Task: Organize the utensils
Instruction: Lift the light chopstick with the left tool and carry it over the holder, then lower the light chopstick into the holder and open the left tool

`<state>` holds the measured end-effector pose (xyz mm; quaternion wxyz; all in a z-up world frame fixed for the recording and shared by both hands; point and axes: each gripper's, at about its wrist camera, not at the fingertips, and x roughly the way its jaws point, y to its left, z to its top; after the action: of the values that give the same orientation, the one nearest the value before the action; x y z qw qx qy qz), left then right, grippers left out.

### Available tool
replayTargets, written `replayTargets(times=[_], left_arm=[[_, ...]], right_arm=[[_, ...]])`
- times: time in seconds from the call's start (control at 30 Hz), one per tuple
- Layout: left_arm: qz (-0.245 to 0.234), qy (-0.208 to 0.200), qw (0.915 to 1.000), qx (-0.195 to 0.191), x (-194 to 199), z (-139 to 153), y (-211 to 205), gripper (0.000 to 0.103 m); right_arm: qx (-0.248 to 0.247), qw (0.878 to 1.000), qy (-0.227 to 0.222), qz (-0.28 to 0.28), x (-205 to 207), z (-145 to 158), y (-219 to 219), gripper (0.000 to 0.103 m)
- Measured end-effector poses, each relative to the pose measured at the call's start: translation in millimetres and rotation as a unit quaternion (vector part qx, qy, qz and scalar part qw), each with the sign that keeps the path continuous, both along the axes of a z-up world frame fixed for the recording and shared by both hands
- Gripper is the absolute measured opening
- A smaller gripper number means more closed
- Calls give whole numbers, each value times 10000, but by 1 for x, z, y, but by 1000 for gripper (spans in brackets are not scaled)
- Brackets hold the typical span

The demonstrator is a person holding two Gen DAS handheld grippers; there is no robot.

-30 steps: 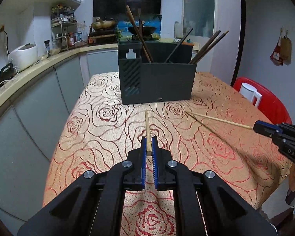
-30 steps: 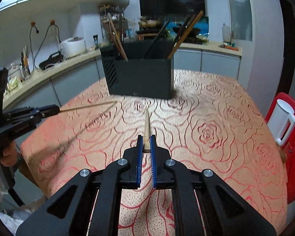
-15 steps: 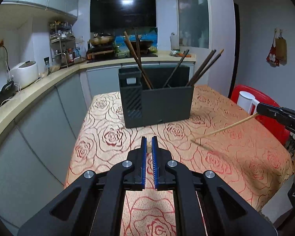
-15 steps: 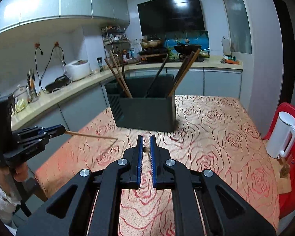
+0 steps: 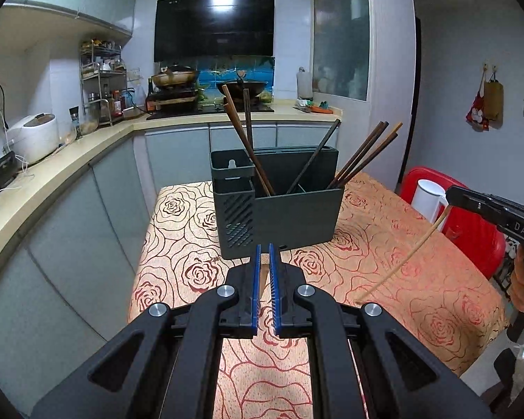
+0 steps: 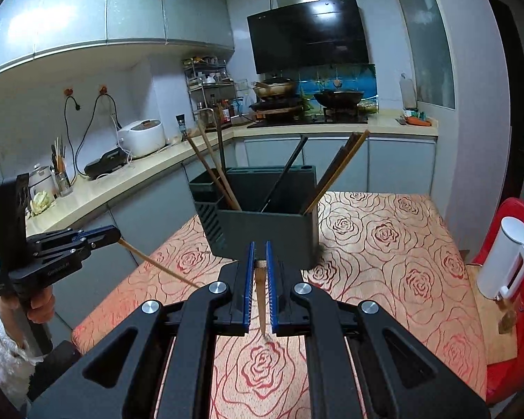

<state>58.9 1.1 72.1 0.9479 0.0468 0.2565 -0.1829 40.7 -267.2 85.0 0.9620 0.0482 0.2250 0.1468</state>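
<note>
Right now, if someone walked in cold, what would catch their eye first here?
Probably the dark utensil holder standing on the rose-patterned tablecloth, with dark chopsticks fanning out of it. Next, each gripper is shut on a pale chopstick in the air: the left gripper and the right gripper.

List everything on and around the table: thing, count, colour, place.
Utensil holder: one, dark grey, far middle of the table.
Dark chopsticks: several, brown and black, leaning in the holder.
Light chopsticks: two, pale wood, one in each gripper.
Tablecloth: one, orange with red roses, over the table.
Kettle: one, white, on the red chair.
Red chair: one, right of the table.
Left gripper: shut on one chopstick.
Right gripper: shut on the other.
</note>
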Motion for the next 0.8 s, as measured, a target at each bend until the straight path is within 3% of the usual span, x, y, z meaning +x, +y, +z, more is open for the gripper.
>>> replayTargets(times=[0.43,0.8], left_arm=[[-266,158,9995,-27,18,28,-3,5],[-509,34,9987,34,42,72,-21,5]], right_arm=[[4,9998,-207,-34,19,40,-6,8],[-90,9990,-424,-88,47,73,-5,8]])
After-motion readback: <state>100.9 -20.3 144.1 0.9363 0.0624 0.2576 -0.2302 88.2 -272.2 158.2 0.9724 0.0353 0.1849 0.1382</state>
